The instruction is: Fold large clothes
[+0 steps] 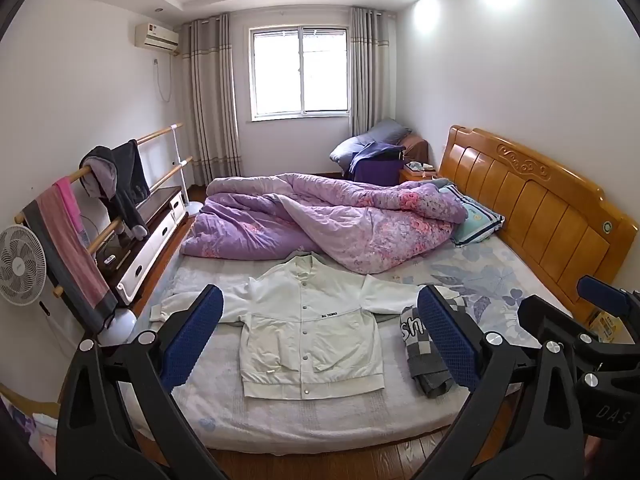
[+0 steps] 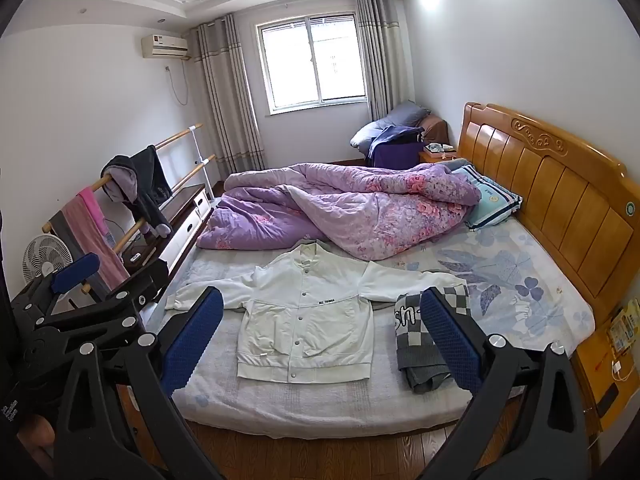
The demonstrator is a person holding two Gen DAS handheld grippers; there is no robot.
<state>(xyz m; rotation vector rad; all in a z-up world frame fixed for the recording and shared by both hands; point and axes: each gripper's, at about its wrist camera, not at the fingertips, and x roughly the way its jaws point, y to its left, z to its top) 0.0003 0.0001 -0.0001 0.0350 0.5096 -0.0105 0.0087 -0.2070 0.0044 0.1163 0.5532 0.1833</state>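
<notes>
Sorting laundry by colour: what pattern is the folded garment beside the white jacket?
The folded garment has a grey-and-white checkerboard pattern, clearest in the right wrist view.

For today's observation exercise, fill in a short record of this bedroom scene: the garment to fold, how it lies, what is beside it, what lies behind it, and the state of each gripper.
garment: white jacket
pose: spread flat on the bed, front up, buttoned, sleeves out to both sides
beside it: folded checkered grey garment, at the end of one sleeve
behind it: rumpled purple quilt, reaching the jacket's collar
left gripper: open, holding nothing, off the jacket
right gripper: open, holding nothing, off the jacket
</notes>
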